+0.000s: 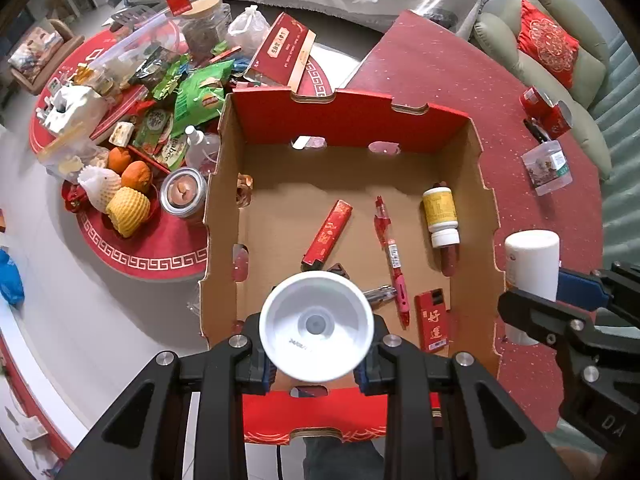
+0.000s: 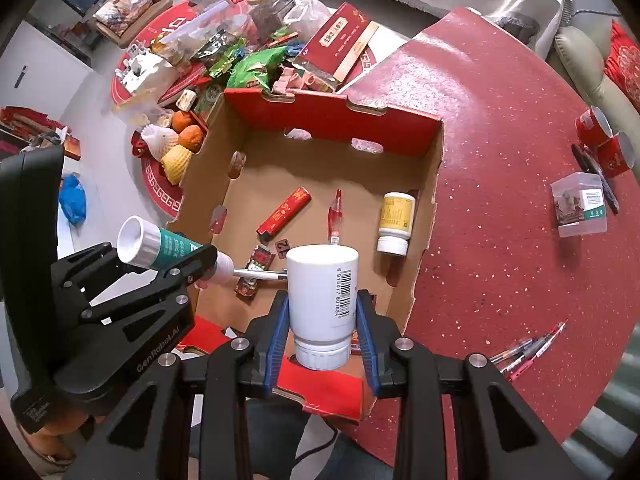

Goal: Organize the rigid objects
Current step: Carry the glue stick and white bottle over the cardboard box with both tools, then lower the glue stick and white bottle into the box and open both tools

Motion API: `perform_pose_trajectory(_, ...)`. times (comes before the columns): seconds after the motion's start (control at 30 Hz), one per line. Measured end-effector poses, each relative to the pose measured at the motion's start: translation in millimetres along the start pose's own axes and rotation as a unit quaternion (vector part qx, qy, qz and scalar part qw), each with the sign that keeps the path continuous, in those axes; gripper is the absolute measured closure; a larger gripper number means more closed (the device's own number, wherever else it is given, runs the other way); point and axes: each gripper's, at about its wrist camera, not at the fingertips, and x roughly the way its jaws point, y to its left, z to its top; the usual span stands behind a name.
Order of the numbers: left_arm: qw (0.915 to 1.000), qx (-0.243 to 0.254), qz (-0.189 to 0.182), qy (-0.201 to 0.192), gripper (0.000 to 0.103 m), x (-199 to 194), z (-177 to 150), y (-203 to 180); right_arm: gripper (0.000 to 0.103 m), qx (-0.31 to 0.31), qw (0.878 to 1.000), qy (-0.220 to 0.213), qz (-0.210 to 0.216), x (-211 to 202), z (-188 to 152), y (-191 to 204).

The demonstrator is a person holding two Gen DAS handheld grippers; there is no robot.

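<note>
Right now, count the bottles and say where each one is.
3. A yellow-labelled bottle lies in the cardboard box, at its right side. A white bottle is held in the right tool. A teal-labelled bottle is in the left tool. More may hide in the clutter.

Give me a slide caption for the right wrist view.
Right gripper holds a white bottle over the cardboard box; left gripper grips a glue stick.

White bottle [image 2: 322,304] in the right gripper [image 2: 322,354] over the cardboard box [image 2: 424,216], glue stick [image 2: 168,246] seemingly in the left gripper [image 2: 192,268].
</note>
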Motion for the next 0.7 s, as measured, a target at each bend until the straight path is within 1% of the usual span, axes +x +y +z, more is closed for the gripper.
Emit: perform_pose_trajectory(0.7,0.9998,0.021,-0.001,0.004,0.072,7.5,5.7,4.6,0.069,0.019,1.000,0.004,-0.003,3.4,-0.3,0.2)
